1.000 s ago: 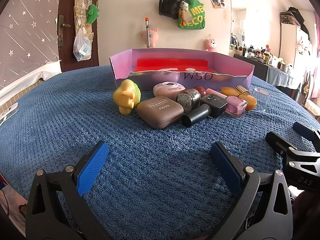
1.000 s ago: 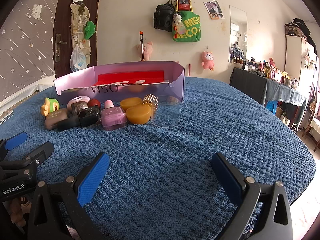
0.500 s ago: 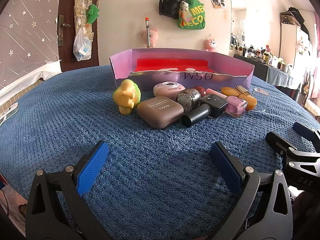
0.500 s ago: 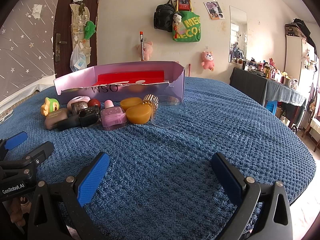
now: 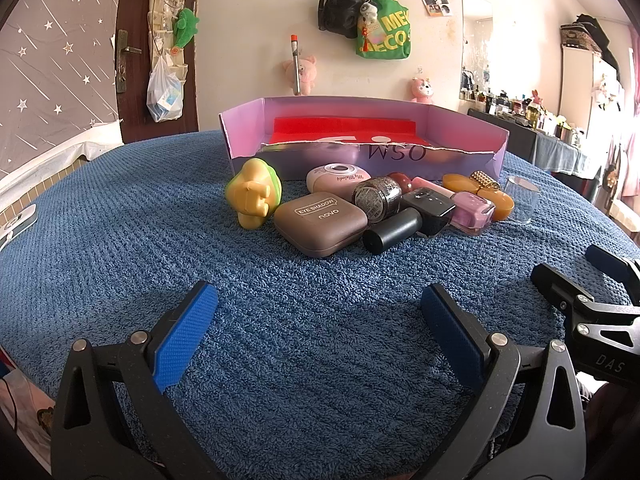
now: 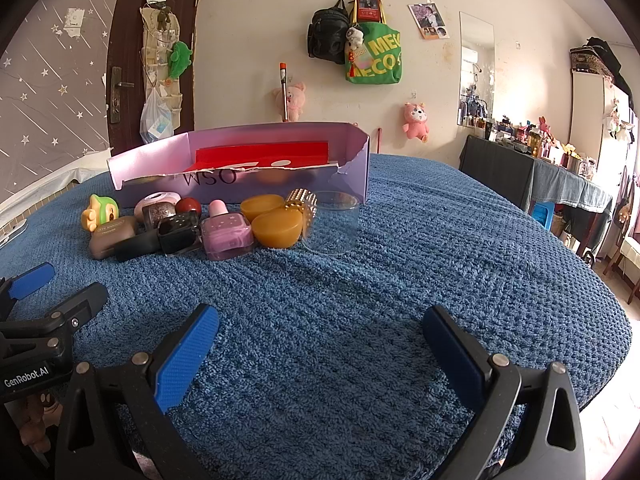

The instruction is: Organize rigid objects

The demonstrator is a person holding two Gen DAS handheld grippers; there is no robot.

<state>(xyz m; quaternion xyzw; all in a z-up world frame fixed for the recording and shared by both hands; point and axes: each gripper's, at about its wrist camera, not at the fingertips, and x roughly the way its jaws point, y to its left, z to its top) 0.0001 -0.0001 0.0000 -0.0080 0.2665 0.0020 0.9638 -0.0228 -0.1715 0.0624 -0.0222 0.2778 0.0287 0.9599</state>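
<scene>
Surface: blue knitted cover [image 5: 120,240] spread over a round counter; soft, so small items sit slightly sunk and stay put.
Destination: purple cardboard box [image 5: 464,128] with red lining, well behind the items; near wall torn low, which suits dropping things in from the front. Appears still without any of the loose items; judged start of task.
Cluster: all loose objects bunched in a row just in front of box, touching or nearly so; likely staged there for short carries.
Leftmost item: yellow-green toy figure [image 5: 253,196], lying tilted, just beside brown eye-shadow case [image 5: 320,226].
Centre items: pink round compact [image 5: 338,178]; glittery silver jar [image 5: 378,199]; black cylinder [image 5: 392,230] on its side, free to roll; black square bottle [image 5: 430,210]; dark red ball [image 5: 400,179], mostly hidden.
Right items: pink nail-polish bottle [image 6: 227,236]; two amber half-domes [image 6: 276,228]; gold studded piece [image 6: 302,202]; clear glass cup [image 6: 332,226], upright, at end of row.
Left gripper [image 5: 318,330]: low over cover, well short of cluster, aimed at eye-shadow case; fingers [image 5: 186,334] spread wide, nothing between.
Right gripper [image 6: 320,350]: low, near left gripper, facing cup end of row; fingers [image 6: 186,354] spread wide, holding nothing.
Handling note: tight packing means edge items (toy, cup) offer cleanest first grasp.
</scene>
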